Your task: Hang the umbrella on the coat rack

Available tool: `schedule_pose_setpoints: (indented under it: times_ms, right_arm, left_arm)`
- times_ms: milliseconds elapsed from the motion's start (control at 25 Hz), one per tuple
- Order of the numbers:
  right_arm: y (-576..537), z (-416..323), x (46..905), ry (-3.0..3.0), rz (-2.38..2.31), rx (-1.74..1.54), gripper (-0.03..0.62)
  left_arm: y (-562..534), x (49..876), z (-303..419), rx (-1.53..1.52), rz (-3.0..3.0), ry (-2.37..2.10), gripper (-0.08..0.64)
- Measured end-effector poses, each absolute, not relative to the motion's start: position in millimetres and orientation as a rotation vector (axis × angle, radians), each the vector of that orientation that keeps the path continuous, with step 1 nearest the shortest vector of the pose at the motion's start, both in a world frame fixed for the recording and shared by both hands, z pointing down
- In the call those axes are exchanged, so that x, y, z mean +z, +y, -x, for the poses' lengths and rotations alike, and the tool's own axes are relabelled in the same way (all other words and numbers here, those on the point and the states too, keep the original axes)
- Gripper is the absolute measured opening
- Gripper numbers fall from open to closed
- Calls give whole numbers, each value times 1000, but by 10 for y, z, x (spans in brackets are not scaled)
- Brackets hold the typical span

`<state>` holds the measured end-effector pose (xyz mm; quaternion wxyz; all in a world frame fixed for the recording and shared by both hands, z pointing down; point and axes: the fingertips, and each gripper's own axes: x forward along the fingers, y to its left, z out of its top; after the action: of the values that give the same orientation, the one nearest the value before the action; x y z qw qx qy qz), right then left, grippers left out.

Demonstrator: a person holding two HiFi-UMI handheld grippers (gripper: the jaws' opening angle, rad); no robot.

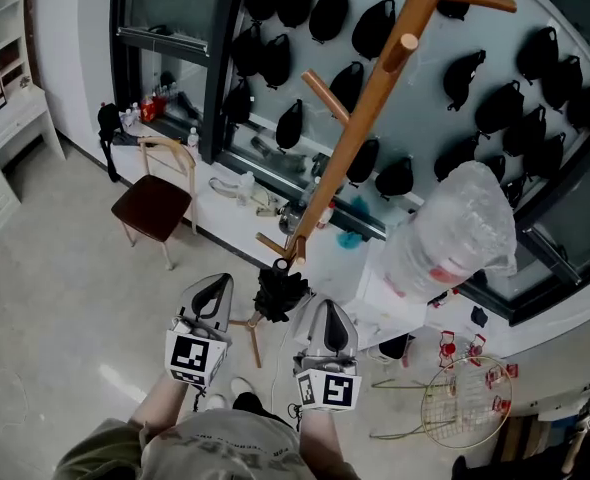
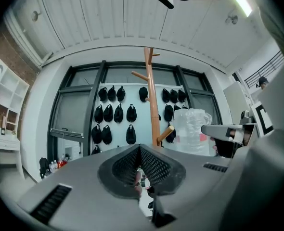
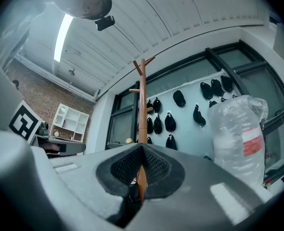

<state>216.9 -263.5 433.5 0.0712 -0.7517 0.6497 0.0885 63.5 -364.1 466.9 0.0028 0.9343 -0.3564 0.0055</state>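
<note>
The wooden coat rack (image 1: pixel 360 118) rises from the floor ahead of me, its pegs bare; it also stands in the middle of the left gripper view (image 2: pixel 154 105) and the right gripper view (image 3: pixel 142 105). A black bundled umbrella (image 1: pixel 280 293) sits low by the foot of the pole, between the two gripper tips. My left gripper (image 1: pixel 215 286) is to its left, my right gripper (image 1: pixel 325 310) to its right. In both gripper views the jaws meet, left gripper (image 2: pixel 138 172) and right gripper (image 3: pixel 141 172), and nothing shows pressed between the pads. Whether either touches the umbrella I cannot tell.
A wooden chair (image 1: pixel 155 203) stands at the left. A tall plastic-wrapped bundle (image 1: pixel 455 233) stands right of the rack, with a wire basket (image 1: pixel 465 400) on the floor nearer me. Several black bags (image 1: pixel 275 58) hang on the far wall above a cluttered low ledge.
</note>
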Motion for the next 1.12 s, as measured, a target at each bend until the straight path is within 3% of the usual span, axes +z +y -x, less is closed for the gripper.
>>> schedule_pose_setpoints:
  times_ms: [400,560,1120]
  right_arm:
    - [-2691,-2190,4169,1931,2252,338,2]
    - [-2790,-2350,4428,1872,2322,186,0]
    - [-2803,-2278,4239,1903,2308,306,-2]
  left_arm:
    - [-3698,4602,-713,-17,-2963,-1102,9]
    - [-3718,4576,-745,-26,-2972,-1106,9]
    - [-3764,4548,-772,-48,-2972,-1116,9]
